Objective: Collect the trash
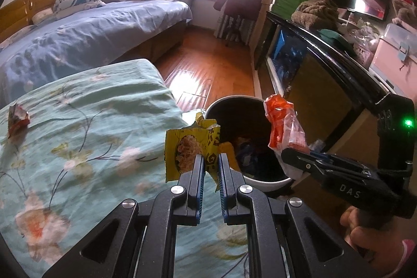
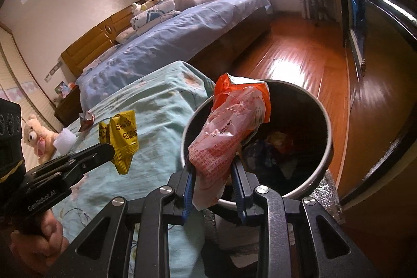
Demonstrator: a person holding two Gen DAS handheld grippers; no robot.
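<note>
Floral bedspread (image 1: 86, 127), crumpled red wrapper (image 1: 17, 120)

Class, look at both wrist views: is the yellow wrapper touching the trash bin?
Apart. The right wrist view shows the yellow wrapper, held by the left gripper, over the floral sheet, with sheet visible between it and the trash bin.
</note>
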